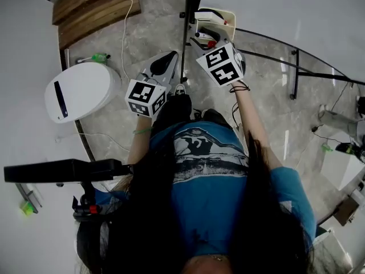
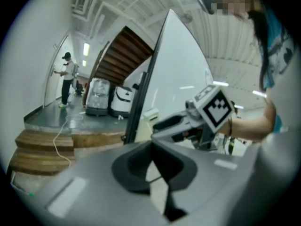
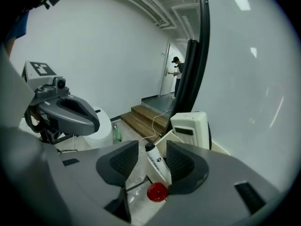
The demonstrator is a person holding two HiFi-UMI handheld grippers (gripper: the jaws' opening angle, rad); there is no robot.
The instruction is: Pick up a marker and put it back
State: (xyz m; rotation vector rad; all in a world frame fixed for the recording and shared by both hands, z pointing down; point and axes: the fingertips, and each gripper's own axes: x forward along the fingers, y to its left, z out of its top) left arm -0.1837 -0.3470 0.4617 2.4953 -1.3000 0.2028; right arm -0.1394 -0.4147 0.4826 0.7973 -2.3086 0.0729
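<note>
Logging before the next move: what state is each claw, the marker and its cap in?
Left claw: shut, empty.
Right claw: open, jaws either side of the marker.
Marker: lying in the tray, not gripped.
Red cap: on the marker.

Wooden steps [image 1: 91, 7] rise from the far left corner of the grey stone floor [image 1: 148, 33], and a white cable [image 1: 123, 24] trails down across them. Near their foot a green bottle [image 1: 98, 57] sits just beside a white rounded machine [image 1: 80, 90] at the floor's left edge. A black post [image 3: 187, 79] runs up along a whiteboard [image 3: 249, 79]. On the landing above the steps a person [image 2: 67, 79] stands by a door, near a plastic-wrapped machine [image 2: 98, 97].
</note>
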